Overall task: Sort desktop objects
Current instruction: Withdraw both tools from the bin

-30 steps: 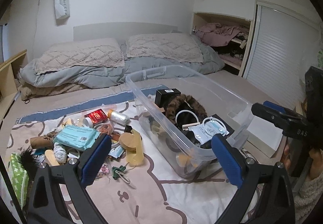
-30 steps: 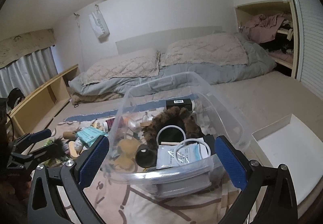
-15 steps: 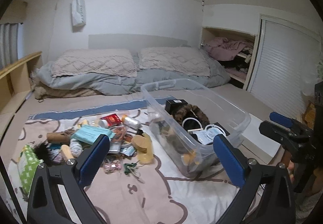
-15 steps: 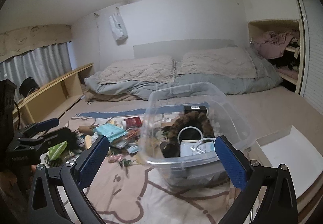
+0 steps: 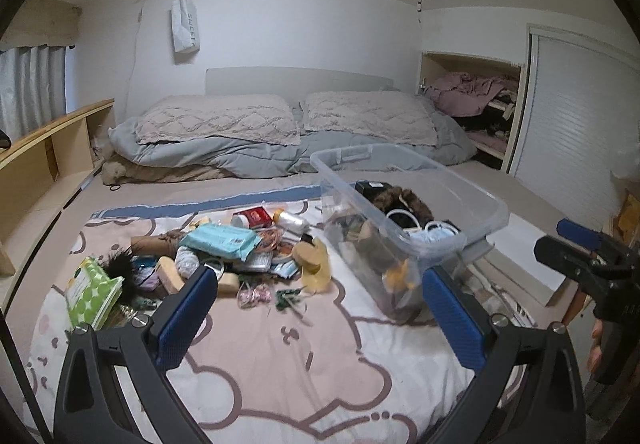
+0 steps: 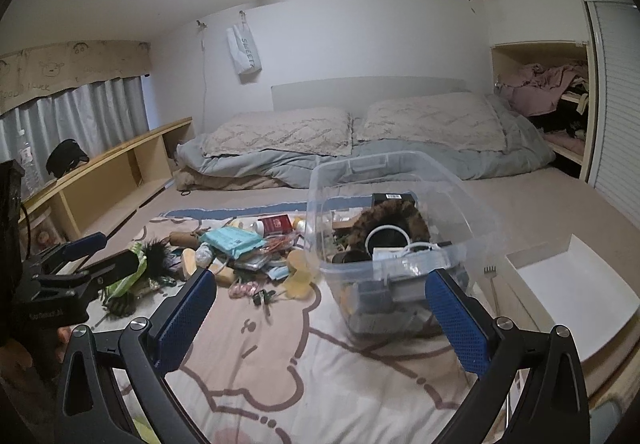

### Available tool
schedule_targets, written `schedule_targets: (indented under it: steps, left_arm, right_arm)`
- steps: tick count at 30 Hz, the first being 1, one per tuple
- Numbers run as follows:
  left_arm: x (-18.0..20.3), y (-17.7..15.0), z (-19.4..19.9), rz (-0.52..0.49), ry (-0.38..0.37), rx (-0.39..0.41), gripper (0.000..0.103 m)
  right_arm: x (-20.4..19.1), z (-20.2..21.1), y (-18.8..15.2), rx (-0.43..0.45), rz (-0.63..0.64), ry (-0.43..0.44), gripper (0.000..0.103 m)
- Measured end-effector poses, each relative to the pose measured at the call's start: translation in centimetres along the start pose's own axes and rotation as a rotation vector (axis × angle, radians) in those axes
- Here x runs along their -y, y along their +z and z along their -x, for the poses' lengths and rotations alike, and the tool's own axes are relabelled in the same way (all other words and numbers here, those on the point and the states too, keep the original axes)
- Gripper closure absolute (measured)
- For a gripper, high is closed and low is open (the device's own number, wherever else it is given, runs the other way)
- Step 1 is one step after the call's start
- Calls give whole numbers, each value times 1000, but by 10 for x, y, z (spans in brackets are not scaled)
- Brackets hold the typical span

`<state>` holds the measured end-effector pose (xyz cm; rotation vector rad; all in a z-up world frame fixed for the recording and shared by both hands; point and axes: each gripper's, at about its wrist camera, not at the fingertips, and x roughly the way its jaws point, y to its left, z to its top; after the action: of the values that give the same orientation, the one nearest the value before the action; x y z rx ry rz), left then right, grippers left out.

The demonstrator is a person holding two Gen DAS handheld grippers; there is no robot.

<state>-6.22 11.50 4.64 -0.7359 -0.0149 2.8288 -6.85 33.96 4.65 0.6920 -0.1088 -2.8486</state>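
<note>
Left gripper (image 5: 320,308): low centre of left wrist view, blue-padded fingers (image 5: 188,314) spread wide apart, nothing btwn them; hangs above the blanket, not touching it.
Right gripper (image 6: 322,310): low centre of right wrist view, blue pads also splayed wide, holding nothing. Also seen at right edge of left wrist view.
Clear bin (image 5: 492,210): see-thru plastic tub w/ rim handle, centre-right of left wrist view, sitting on the blanket. Inside: brown furry item (image 6: 394,214) round a black-and-white ring, black box (image 5: 370,188) at the far end, pale blue packet near the front; more bits at the bottom, too blurred to name.
Loose pile (image 5: 224,252): centre-left of left wrist view, just beside the bin's left wall. Mixed clutter: teal wipes pack (image 5: 220,240) on top, red tin (image 5: 256,216) behind it, green dotted tissue pack (image 5: 90,292) at far left, black feathery thing (image 5: 120,268) beside that, yellow translucent bottle (image 5: 316,264) nearest the bin, small pink and green bits in front.
Blanket (image 5: 280,356): pink-and-white cartoon print, under everything.
White tray (image 6: 568,284): right of bin in right wrist view, on the floor.
Background: bed w/ two pillows (image 5: 216,120), upper centre.
</note>
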Motion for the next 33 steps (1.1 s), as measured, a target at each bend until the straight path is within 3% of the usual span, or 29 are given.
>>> schedule_targets:
  steps: [19, 33]
  left_arm:
    - [19, -32, 21, -38, 8, 7, 0]
    - [19, -41, 24, -53, 25, -5, 0]
  right_arm:
    - [2, 23, -45, -16, 4, -61, 0]
    - [-2, 26, -49, -19, 23, -77, 0]
